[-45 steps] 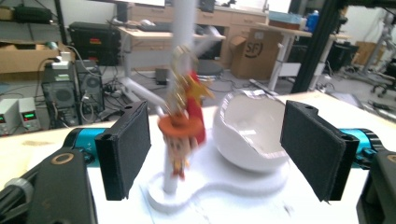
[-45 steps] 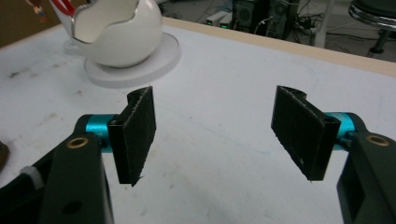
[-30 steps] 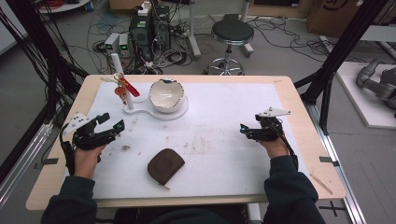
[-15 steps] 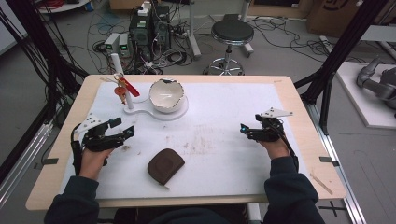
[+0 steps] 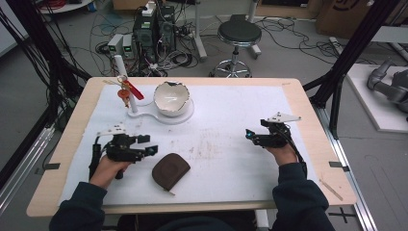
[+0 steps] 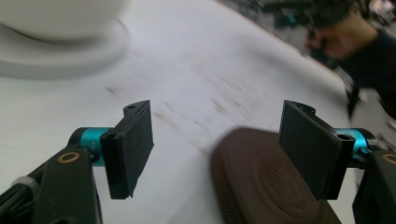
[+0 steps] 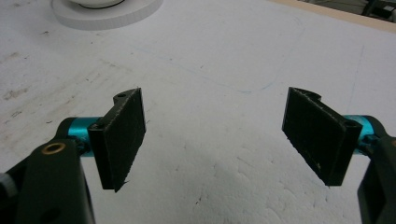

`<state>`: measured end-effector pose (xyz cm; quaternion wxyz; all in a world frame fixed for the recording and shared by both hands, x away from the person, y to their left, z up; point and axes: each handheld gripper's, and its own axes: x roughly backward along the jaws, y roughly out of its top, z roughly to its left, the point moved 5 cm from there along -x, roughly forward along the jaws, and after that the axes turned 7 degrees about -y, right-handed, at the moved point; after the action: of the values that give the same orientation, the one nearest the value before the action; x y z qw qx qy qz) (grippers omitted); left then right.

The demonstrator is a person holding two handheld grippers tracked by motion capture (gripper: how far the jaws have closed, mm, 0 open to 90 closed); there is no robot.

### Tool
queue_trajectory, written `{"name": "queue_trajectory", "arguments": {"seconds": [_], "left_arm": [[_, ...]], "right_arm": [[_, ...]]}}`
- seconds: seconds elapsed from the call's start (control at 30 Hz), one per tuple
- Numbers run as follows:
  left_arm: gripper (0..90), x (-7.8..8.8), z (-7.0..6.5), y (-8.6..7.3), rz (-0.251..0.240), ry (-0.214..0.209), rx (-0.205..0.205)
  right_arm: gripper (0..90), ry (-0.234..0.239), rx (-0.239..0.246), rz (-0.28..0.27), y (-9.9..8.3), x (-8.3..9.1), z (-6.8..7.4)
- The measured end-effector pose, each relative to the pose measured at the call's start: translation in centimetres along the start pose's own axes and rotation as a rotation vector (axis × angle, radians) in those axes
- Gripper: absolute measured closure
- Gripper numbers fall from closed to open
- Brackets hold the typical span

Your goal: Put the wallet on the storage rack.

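A brown leather pouch (image 5: 170, 170) lies flat on the white mat near the front, left of centre. My left gripper (image 5: 148, 145) hovers just left of it, open, its jaws aimed toward the pouch. In the left gripper view the pouch (image 6: 266, 186) sits low between the two black pads, nearer the right pad (image 6: 310, 147), and nothing is held. My right gripper (image 5: 250, 135) rests open on the right side of the mat, far from the pouch. The right gripper view has bare white mat (image 7: 210, 93) between its pads.
A white bowl (image 5: 171, 96) sits on a white stand (image 5: 161, 115) at the back left, with a white post carrying keys on a red tag (image 5: 129, 91). The wooden table edge (image 5: 308, 110) frames the mat. A stool and cables stand beyond the table.
My left gripper has moved right and forward, toward the brown pouch. The right gripper has stayed in place.
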<state>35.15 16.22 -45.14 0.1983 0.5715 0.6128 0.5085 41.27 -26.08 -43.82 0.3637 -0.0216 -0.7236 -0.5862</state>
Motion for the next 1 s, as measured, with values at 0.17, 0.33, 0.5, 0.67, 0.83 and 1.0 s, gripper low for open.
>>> {"name": "queue_trajectory", "arguments": {"seconds": [0.17, 0.33, 0.5, 0.67, 0.83, 1.0], "left_arm": [[27.8, -2.1, -0.5, -0.9, 0.105, -0.026, 0.016], [35.7, -2.7, -0.1, -1.9, 0.187, -0.021, 0.050], [47.1, -2.8, 0.0, -2.0, 0.187, -0.088, 0.110], [63.1, -2.5, -0.1, -1.7, 0.172, -0.082, 0.097], [72.1, -2.6, -0.1, -1.0, 0.138, -0.079, 0.090], [79.9, -2.3, 0.5, 1.1, 0.039, -0.010, 0.056]], "right_arm": [[21.8, 0.032, -0.012, -0.009, 0.2, -0.2, 0.3], [21.8, 0.043, -0.009, -0.005, 0.3, -0.5, 0.6], [21.8, 0.045, -0.004, 0.002, 0.2, -0.6, 0.8], [21.8, 0.053, -0.005, 0.004, 0.3, -0.7, 1.0], [21.8, 0.077, -0.014, 0.004, 0.4, -1.0, 1.5], [21.8, 0.117, -0.021, 0.007, 0.7, -1.5, 2.2]]}}
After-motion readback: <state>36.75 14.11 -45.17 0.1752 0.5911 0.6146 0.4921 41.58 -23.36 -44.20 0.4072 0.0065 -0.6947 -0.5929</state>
